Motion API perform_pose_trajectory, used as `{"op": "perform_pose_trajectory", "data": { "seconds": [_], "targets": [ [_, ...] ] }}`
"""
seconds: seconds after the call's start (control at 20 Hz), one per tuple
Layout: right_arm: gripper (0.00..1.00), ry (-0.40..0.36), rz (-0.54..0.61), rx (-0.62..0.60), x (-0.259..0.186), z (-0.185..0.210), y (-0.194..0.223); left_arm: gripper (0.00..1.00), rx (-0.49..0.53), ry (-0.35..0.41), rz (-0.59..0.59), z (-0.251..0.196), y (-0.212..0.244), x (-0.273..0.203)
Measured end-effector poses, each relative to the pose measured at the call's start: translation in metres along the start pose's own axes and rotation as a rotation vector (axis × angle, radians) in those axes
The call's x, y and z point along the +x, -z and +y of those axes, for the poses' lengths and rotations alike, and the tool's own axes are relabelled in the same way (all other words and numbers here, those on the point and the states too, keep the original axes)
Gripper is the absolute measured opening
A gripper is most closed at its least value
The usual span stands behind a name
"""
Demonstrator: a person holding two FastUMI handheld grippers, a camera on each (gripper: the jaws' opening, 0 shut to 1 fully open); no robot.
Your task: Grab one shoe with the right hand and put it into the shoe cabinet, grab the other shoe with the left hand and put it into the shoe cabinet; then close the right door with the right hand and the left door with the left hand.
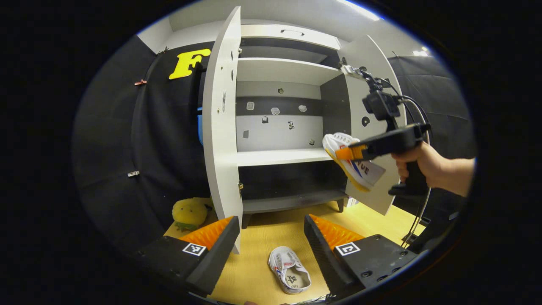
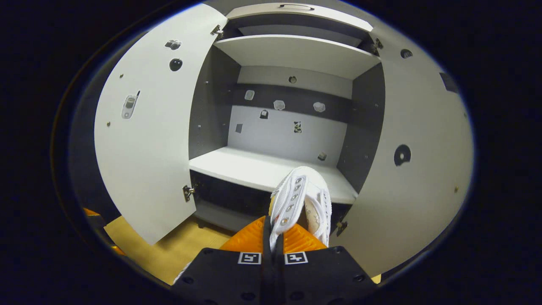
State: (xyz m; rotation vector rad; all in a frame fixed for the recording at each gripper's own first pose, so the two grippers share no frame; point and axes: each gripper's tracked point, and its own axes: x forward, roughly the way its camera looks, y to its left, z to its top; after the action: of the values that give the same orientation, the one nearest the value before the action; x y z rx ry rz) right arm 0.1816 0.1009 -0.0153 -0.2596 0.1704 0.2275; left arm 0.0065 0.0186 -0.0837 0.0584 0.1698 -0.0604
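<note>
In the left gripper view, the left claw (image 1: 269, 237) is hovering with its fingers spread apart above the second shoe (image 1: 289, 270), which is lying on the wooden floor (image 1: 262, 231) between them, in front of the shoe cabinet (image 1: 279, 156). To the right, a hand (image 1: 417, 163) is holding the right claw (image 1: 351, 153) level, clamped together on the first shoe (image 1: 353, 161) beside the right door (image 1: 372, 118). In the right gripper view, that shoe is hanging before the middle shelf (image 2: 254, 167), with both doors standing wide open.

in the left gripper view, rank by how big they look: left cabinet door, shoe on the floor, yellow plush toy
1. left cabinet door
2. shoe on the floor and yellow plush toy: about alike, and the shoe lies nearer the camera, so unranked.
</note>
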Motion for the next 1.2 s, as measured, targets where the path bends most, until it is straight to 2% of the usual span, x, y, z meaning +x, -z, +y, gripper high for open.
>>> {"op": "perform_pose_trajectory", "data": {
  "seconds": [0.25,0.5,0.75,0.95,1.1,1.2],
  "targets": [
    [0.05,0.027,-0.085,-0.094,0.058,-0.026,-0.068,0.95,0.020,-0.036,-0.031,0.011,-0.013,0.014],
    [0.05,0.016,-0.082,-0.191,0.129,-0.036,-0.093,0.95,-0.002,-0.093,-0.049,0.025,-0.028,0.021],
    [0.05,0.008,-0.020,-0.212,0.197,-0.043,-0.092,0.95,0.002,-0.182,-0.041,0.041,-0.035,0.022],
    [0.05,-0.004,0.073,-0.170,0.242,-0.048,-0.077,0.95,-0.002,-0.270,-0.044,0.054,-0.039,0.018],
    [0.05,-0.039,0.144,-0.133,0.257,-0.045,-0.063,0.95,-0.003,-0.303,-0.040,0.055,-0.041,0.019],
    [0.05,-0.046,0.193,-0.170,0.276,-0.041,-0.046,0.95,-0.007,-0.312,-0.040,0.054,-0.042,0.020]
  ]
}}
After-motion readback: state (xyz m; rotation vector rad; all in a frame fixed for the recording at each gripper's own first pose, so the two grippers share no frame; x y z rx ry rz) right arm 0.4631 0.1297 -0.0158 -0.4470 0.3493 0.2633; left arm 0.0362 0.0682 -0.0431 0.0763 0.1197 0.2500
